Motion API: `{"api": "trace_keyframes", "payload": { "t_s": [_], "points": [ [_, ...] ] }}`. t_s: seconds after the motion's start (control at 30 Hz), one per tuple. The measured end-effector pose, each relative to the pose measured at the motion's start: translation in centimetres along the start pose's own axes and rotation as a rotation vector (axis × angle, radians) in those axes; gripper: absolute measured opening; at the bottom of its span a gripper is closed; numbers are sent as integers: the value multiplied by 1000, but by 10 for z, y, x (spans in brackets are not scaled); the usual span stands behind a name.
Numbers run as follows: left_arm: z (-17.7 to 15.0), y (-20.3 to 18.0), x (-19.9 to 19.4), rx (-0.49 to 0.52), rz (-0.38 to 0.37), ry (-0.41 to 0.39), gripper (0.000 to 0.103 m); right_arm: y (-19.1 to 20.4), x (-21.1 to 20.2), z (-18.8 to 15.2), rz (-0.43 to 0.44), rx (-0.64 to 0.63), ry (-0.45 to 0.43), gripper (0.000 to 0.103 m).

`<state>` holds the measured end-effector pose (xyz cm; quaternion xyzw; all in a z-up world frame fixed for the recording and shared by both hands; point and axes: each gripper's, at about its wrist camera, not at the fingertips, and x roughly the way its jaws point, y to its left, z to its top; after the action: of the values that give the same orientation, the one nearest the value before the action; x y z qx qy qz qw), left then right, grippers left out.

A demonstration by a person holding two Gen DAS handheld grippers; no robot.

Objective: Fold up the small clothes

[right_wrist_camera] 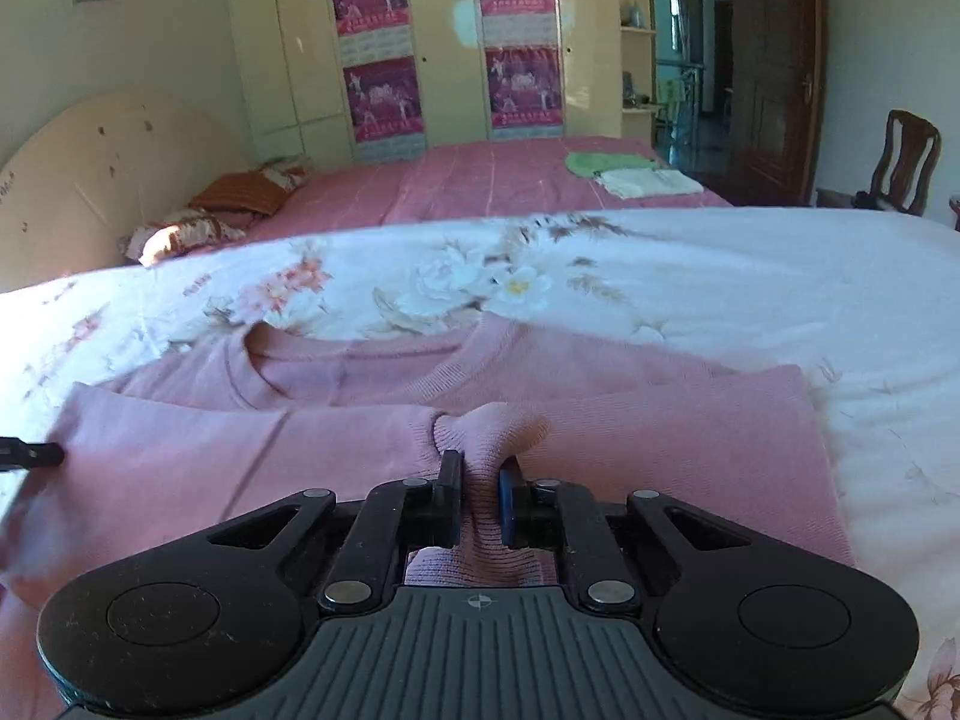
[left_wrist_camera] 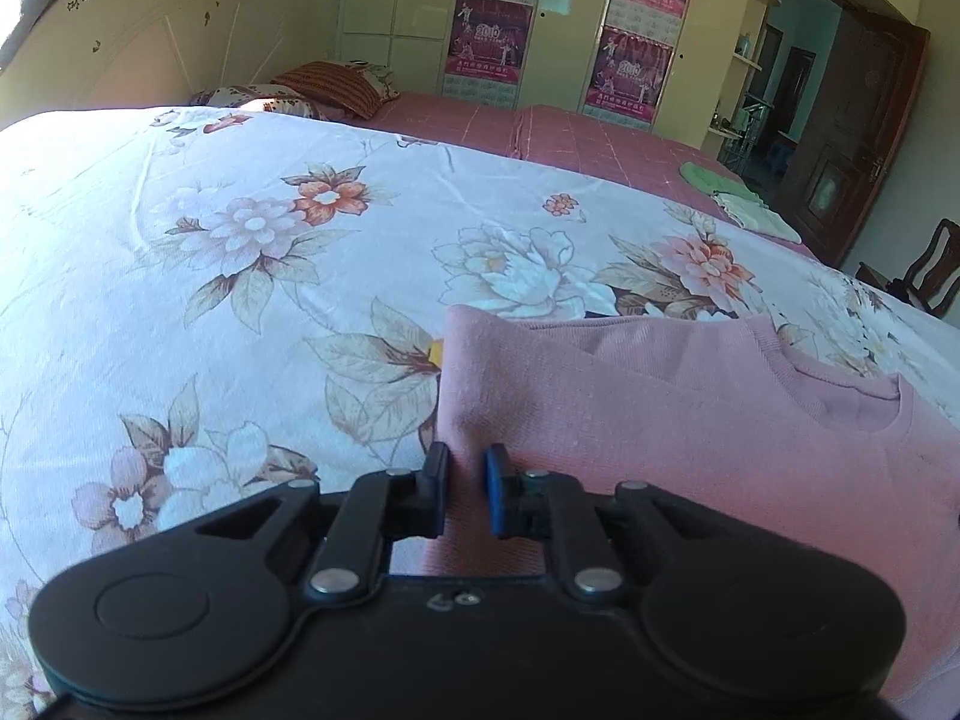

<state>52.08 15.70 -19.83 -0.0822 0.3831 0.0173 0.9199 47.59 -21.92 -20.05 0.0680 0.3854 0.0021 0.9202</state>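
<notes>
floral bedspread (left_wrist_camera: 240, 228) bears one pink sweater (left_wrist_camera: 690, 420).

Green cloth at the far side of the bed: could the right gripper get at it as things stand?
Probably not: the right gripper is shut on the pink sweater, and the green cloth lies far across the bed.

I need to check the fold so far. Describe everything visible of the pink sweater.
The pink sweater is a soft, fine-knit top with a ribbed round neckline, lying mostly flat on the floral bedsheet. A sleeve appears folded across its front. The left gripper is shut on its edge fabric, and the right gripper is shut on a bunched ribbed part, probably a cuff. The cloth puckers at both grips. Its lower portion is hidden behind the grippers.
</notes>
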Motion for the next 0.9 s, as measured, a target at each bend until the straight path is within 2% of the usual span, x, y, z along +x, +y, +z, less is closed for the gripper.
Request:
{"api": "trace_keyframes", "payload": {
  "t_s": [0.13,0.17,0.2,0.23,0.27,0.4,0.57,0.67,0.7,0.77,0.9],
  "points": [
    [0,-4,-4,23,20,3,17,-6,0,-3,8,10,4,10],
    [-1,-6,-9,38,26,-3,19,-9,-5,-1,16,26,-1,18],
    [-2,-8,-16,45,24,-14,21,-11,-11,1,11,37,-12,38],
    [-4,-9,-23,51,26,-28,23,-12,-18,1,13,42,-32,46],
    [-6,-11,-32,59,26,-45,24,-12,-26,3,19,38,-55,48],
    [-20,-22,-61,94,-27,-55,27,1,-48,2,75,4,-80,48],
    [-45,-45,-70,145,-85,18,38,35,-45,-14,121,-98,-31,48],
    [-61,-53,-63,189,-51,64,50,42,-37,-25,86,-133,0,48],
    [-66,-53,-61,206,-33,66,51,41,-32,-29,61,-145,18,48],
    [-72,-54,-61,242,-11,37,59,34,-21,-37,45,-162,70,48],
    [-65,-48,-66,172,-9,66,57,31,-25,-34,53,-176,77,48]
  ]
}}
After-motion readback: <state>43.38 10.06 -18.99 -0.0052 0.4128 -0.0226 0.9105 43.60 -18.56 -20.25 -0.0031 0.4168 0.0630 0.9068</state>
